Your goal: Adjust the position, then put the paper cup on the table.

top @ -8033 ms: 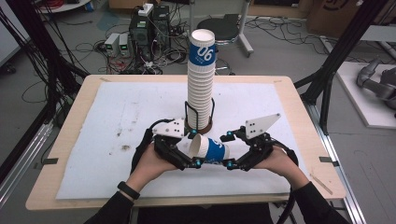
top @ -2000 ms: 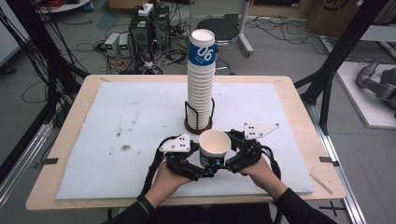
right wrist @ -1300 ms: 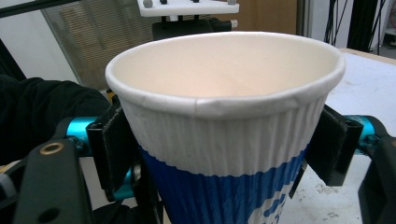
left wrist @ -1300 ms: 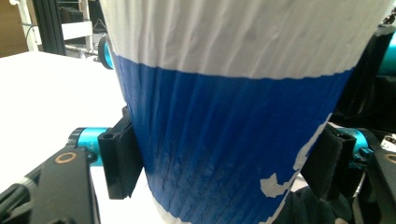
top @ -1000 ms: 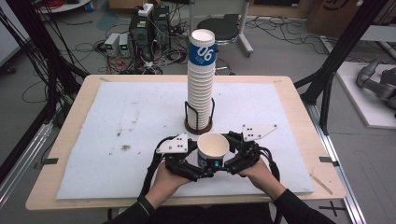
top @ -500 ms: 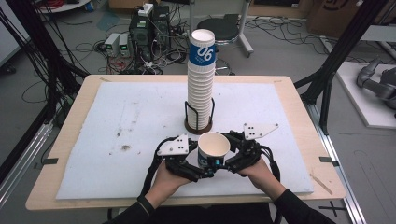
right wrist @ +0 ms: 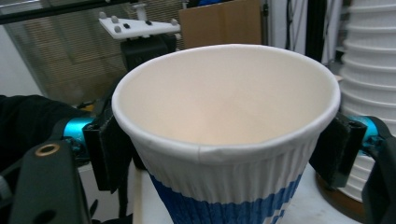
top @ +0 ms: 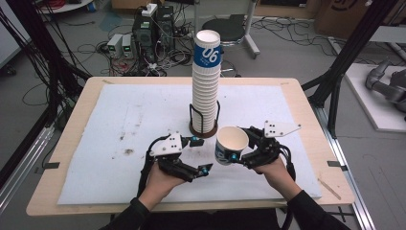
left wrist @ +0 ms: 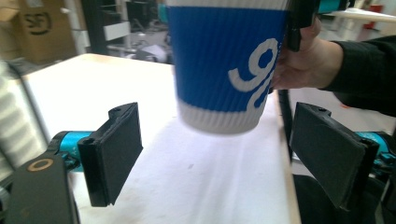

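Right gripper jaws clamped on cup, left gripper jaws just opened, apart.

We are seeing a paper cup between the right tongs, showing ribbed blue with white lettering, a white band at its base and a cream inside. Beyond it the cup stack is showing white under a blue top cup. The bench is wearing a stained white mat.
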Available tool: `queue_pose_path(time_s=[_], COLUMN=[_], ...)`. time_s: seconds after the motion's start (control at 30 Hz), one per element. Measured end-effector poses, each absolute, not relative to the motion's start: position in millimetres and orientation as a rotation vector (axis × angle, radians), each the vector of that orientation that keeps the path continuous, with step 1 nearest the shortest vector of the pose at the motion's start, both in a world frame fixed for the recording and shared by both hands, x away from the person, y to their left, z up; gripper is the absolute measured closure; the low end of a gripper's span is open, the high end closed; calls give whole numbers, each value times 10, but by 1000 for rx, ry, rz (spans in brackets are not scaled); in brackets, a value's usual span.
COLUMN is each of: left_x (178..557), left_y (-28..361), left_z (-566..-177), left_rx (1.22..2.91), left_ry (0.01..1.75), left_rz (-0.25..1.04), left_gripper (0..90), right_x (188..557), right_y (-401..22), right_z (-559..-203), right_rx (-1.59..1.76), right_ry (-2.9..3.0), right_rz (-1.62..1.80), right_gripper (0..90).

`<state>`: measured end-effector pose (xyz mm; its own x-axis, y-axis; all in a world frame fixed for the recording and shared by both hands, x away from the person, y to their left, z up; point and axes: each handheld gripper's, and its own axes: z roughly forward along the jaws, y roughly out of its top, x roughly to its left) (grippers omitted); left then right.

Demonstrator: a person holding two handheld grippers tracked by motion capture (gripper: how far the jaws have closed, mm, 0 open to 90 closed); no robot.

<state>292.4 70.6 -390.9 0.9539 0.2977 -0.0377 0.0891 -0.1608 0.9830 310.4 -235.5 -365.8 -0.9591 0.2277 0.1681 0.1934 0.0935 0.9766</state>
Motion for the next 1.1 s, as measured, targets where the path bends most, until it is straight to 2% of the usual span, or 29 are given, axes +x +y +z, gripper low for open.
queue_pose_path(time_s=[0.37,0.6,1.1], left_x=[2952,2958,2958], left_y=[1351,1671,1555], left_z=[-3778,-3717,-3754], left_rx=[1719,1649,1658], left_ry=[418,486,466], left_rz=[389,441,448], left_gripper=[168,168,168], right_x=[3170,3164,3144], right_y=[-2589,-2704,-2803], right_z=[-3632,-3617,-3595], right_rx=[522,533,541], right_ry=[2241,2210,2193], right_rz=[1973,1940,1920], right_gripper=[201,201,201])
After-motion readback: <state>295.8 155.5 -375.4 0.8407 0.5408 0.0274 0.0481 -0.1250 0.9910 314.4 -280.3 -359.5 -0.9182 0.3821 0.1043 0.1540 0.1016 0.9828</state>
